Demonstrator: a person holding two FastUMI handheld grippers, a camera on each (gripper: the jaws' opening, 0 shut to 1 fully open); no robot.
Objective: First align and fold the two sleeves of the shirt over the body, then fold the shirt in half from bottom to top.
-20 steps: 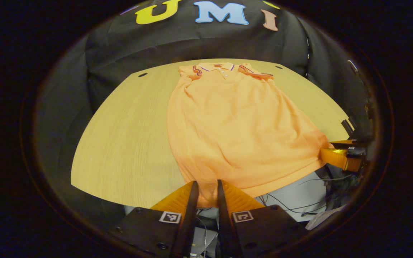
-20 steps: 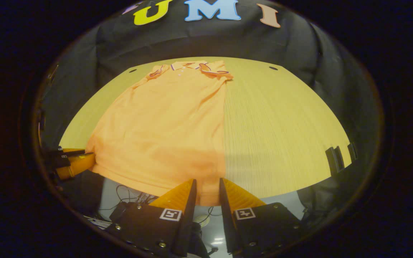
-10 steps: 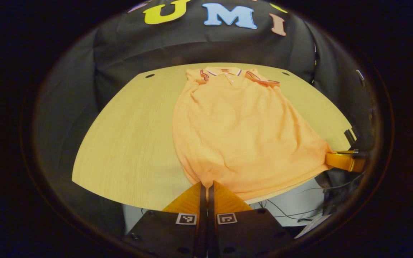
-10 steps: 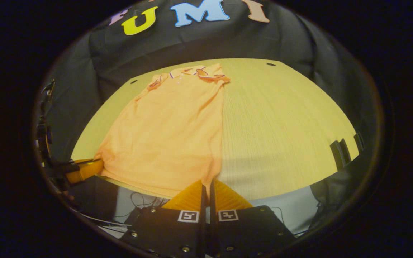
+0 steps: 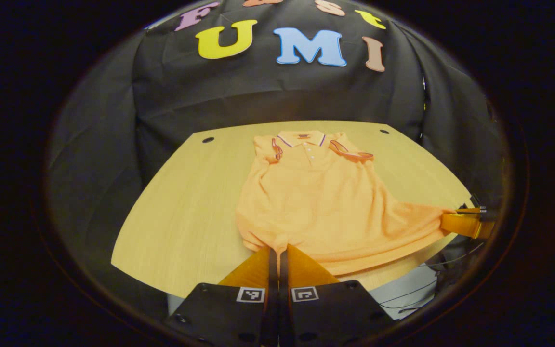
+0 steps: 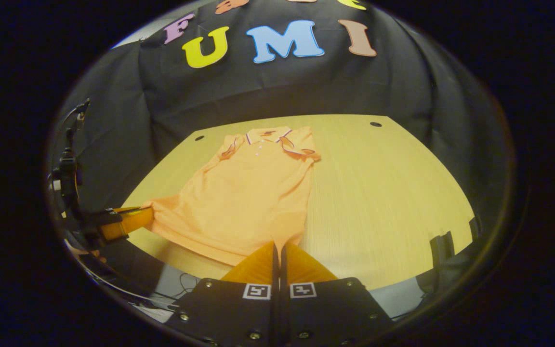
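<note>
Nearest, the left gripper (image 5: 277, 251) is clamped on one bottom corner of the shirt (image 5: 316, 202), and the right gripper (image 6: 278, 248) is clamped on the other, both at the near edge of the table (image 5: 181, 212). The hem hangs lifted between them. Farther off, the body lies flat, sleeves tucked over it, collar (image 5: 301, 140) toward the far edge. Carrying both corners level and together toward the collar should keep the fold straight.
</note>
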